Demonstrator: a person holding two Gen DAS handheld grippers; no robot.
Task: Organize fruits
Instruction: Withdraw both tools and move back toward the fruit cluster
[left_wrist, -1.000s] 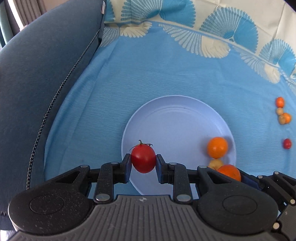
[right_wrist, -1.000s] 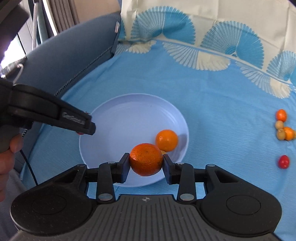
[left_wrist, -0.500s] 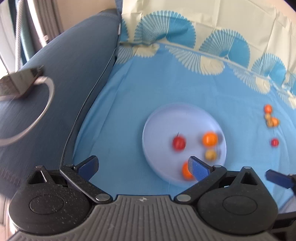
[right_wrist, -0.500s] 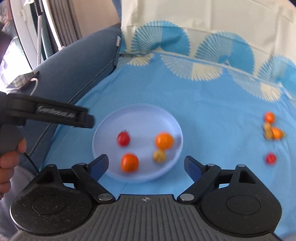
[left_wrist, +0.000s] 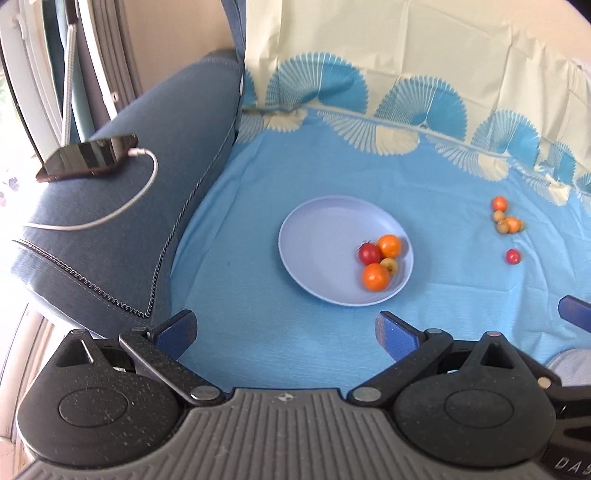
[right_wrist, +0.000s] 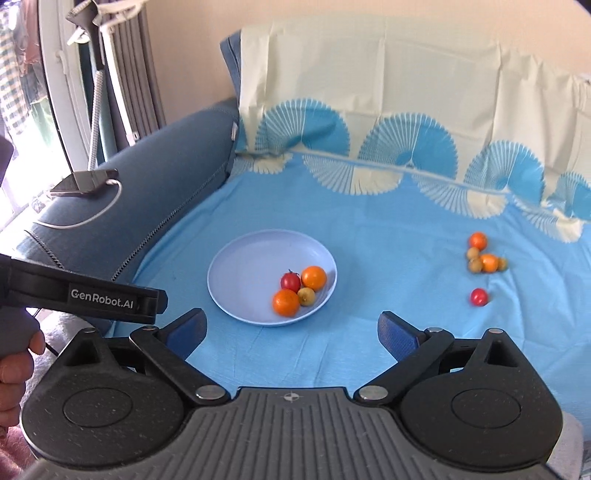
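Released since a second ago, tomato (left_wrist: 369, 253) and orange (left_wrist: 375, 276) crowd plate (left_wrist: 314, 236) rim; left gripper (left_wrist: 284, 326) wide, right gripper (right_wrist: 291, 326) opening, both empty; roll-off risk when adding more.

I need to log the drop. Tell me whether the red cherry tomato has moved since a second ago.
Yes. The red cherry tomato left the left hand-held gripper at the plate's near-left rim and now lies inside, right of centre, against the oranges.

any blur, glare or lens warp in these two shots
Left wrist view: sharp; fisheye bends the sofa arm and cloth edge, bright wash at the window. Right wrist view: plate crisp, the loose fruit cluster slightly soft, window side overexposed, frame edges curved.
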